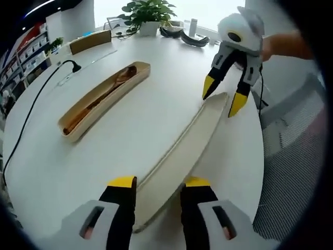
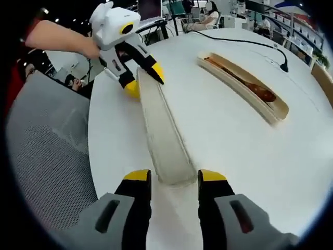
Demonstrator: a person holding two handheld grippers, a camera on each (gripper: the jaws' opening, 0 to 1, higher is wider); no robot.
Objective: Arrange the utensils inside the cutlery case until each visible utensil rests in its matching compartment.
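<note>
A long cream lid (image 1: 182, 148) lies flat on the round white table (image 1: 119, 151), apart from the cutlery case. My left gripper (image 1: 159, 183) is open, its yellow-tipped jaws standing either side of the lid's near end. At the far end my right gripper (image 1: 222, 100) is open too, one tip on each side of the lid. In the right gripper view the lid (image 2: 162, 133) runs from my right gripper (image 2: 174, 177) up to the left gripper (image 2: 143, 80). The open wooden case (image 1: 104, 99) (image 2: 244, 83) lies farther off and holds brown wooden utensils (image 2: 255, 88).
A black cable (image 1: 31, 114) curves over the table's left side. A potted plant (image 1: 148, 15) and small items stand at the far edge. A grey mesh chair (image 2: 47, 156) is beside the table, and a person's hand (image 1: 283, 47) holds the right gripper.
</note>
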